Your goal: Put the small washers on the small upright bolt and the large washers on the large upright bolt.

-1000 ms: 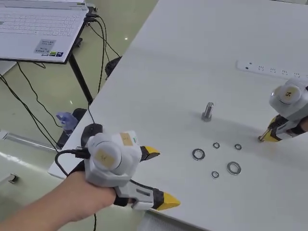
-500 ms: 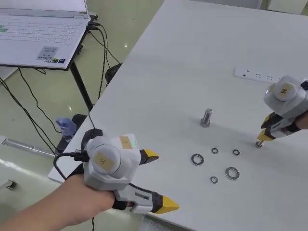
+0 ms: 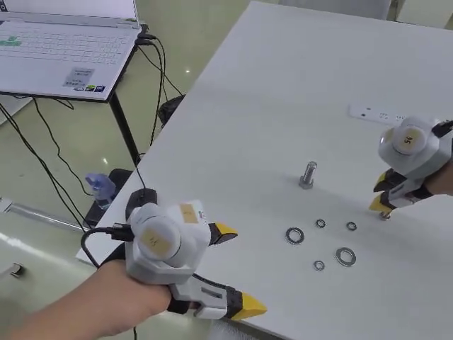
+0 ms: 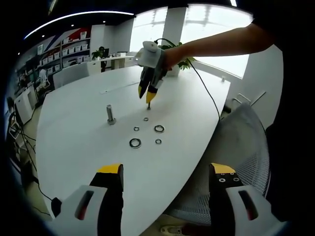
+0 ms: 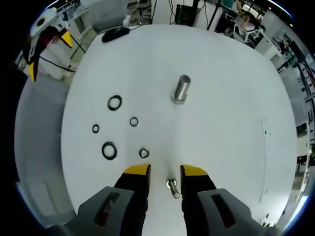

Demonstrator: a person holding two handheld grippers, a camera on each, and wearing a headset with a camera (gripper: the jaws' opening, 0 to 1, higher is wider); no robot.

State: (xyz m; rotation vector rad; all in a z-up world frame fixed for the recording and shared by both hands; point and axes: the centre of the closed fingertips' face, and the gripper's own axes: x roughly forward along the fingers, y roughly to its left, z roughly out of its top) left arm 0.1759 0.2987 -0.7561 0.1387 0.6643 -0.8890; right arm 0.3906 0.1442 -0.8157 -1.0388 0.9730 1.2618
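The right gripper's (image 5: 165, 172) jaws stand narrowly parted either side of the small upright bolt (image 5: 173, 188), not clamped on it. Five washers (image 5: 114, 102) lie loose on the white table (image 3: 283, 92) near the large bolt (image 5: 182, 88). The left gripper (image 4: 165, 169) gapes wide at the table's near edge.

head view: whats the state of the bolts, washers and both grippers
left gripper: open, empty
right gripper: open, astride small bolt
small bolt: upright, bare
large bolt: upright, bare
large washers: flat on table, off bolts
small washers: flat on table, off bolts
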